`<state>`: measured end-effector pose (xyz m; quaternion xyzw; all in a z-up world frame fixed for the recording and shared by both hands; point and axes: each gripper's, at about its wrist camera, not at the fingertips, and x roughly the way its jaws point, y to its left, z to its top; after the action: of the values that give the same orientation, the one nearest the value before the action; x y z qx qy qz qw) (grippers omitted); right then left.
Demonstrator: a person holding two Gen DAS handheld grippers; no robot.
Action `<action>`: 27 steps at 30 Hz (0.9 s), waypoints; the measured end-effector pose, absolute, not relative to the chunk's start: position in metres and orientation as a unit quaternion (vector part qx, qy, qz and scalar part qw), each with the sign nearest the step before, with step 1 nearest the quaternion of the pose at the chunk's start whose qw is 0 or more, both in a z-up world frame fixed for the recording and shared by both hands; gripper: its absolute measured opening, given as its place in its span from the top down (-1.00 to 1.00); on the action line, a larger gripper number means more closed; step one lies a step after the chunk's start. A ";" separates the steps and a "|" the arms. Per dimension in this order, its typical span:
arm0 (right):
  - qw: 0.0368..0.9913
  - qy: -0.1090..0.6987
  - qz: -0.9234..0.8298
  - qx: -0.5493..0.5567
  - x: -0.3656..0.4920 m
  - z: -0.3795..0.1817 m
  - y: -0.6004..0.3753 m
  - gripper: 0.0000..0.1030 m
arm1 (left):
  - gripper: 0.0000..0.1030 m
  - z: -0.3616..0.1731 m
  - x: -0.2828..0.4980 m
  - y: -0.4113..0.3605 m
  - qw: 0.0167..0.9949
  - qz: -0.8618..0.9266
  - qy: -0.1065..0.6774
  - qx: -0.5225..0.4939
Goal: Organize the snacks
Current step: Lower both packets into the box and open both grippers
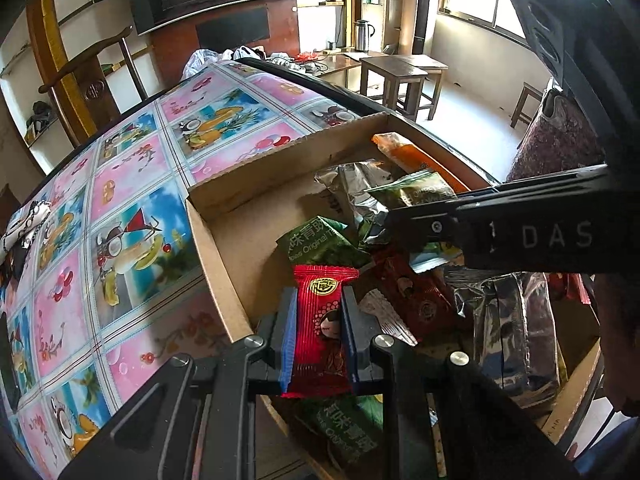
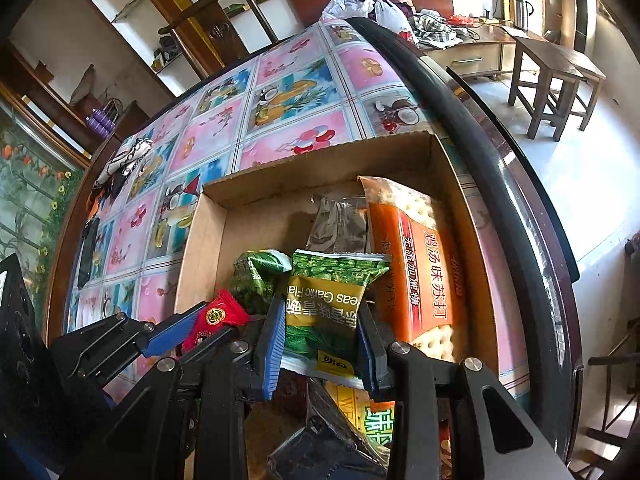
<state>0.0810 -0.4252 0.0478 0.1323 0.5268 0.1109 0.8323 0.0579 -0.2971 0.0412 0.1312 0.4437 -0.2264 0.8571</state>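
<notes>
Both sets of jaws were clamped on snacks: the left gripper (image 1: 318, 326) pinched a red packet (image 1: 320, 320) between its blue pads, and the right gripper (image 2: 322, 338) squeezed a green pea packet (image 2: 326, 308) the same way. Both packets hung over the near end of the cardboard box (image 1: 212, 248), which sat on the table close to its dark right-hand edge (image 2: 460, 108).

Looked like a sorting step, each hand carrying one packet to its group. Best play, I judged: keep the grips firm, lift clear of the heap before travelling, and set each packet flat in the bare cardboard along the box's left wall and far left corner.

Traffic was heavy inside! An orange cracker pack (image 2: 420, 264) lay along the right wall, a silver foil bag (image 2: 338, 224) sat toward the far wall, and another green packet (image 2: 256, 276) lay just beside the held one. The two grippers were close together, the left one's red packet showing just beside the right one's pad, so a clash was the risk. A patterned tablecloth (image 1: 132, 184) spread out left of the box, with a small pouch (image 2: 128, 160) near its far left edge
</notes>
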 end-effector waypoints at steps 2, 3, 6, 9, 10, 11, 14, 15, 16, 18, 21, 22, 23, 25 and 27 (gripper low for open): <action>0.833 0.526 0.111 0.131 0.082 0.048 -0.424 0.35 | 0.63 0.041 0.058 -0.297 0.857 -0.226 0.444 0.131; 0.833 0.527 0.111 0.130 0.083 0.048 -0.424 0.35 | 0.62 0.041 0.058 -0.297 0.857 -0.227 0.444 0.131; 0.832 0.527 0.111 0.131 0.083 0.048 -0.424 0.34 | 0.62 0.041 0.057 -0.298 0.858 -0.226 0.442 0.135; 0.833 0.527 0.109 0.130 0.083 0.048 -0.424 0.33 | 0.62 0.041 0.057 -0.300 0.859 -0.227 0.438 0.140; 0.833 0.527 0.107 0.131 0.083 0.048 -0.424 0.33 | 0.62 0.041 0.057 -0.301 0.859 -0.227 0.437 0.141; 0.833 0.527 0.108 0.132 0.083 0.048 -0.424 0.33 | 0.62 0.042 0.056 -0.301 0.859 -0.227 0.436 0.142; 0.833 0.526 0.107 0.131 0.083 0.049 -0.425 0.33 | 0.62 0.042 0.056 -0.301 0.859 -0.226 0.436 0.141; 0.833 0.526 0.107 0.131 0.082 0.049 -0.425 0.33 | 0.62 0.042 0.055 -0.301 0.860 -0.226 0.436 0.142; 0.834 0.526 0.107 0.132 0.081 0.049 -0.426 0.33 | 0.62 0.043 0.055 -0.301 0.860 -0.227 0.435 0.143; 0.834 0.525 0.107 0.133 0.080 0.050 -0.426 0.33 | 0.62 0.045 0.053 -0.302 0.861 -0.227 0.432 0.144; 0.834 0.524 0.107 0.134 0.078 0.053 -0.426 0.33 | 0.62 0.046 0.051 -0.303 0.862 -0.228 0.429 0.147; 0.835 0.523 0.107 0.134 0.078 0.054 -0.426 0.33 | 0.62 0.047 0.051 -0.303 0.862 -0.228 0.427 0.148; 0.835 0.523 0.106 0.135 0.077 0.055 -0.427 0.33 | 0.62 0.048 0.050 -0.303 0.863 -0.229 0.426 0.149; 0.837 0.520 0.105 0.136 0.075 0.058 -0.427 0.33 | 0.61 0.050 0.048 -0.303 0.864 -0.229 0.423 0.151; 0.838 0.518 0.103 0.138 0.072 0.060 -0.428 0.33 | 0.60 0.052 0.047 -0.303 0.864 -0.230 0.420 0.153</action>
<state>0.0721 -0.4282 0.0603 0.1377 0.5176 0.1035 0.8381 0.0465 -0.3029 0.0521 0.1530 0.4200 -0.2300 0.8645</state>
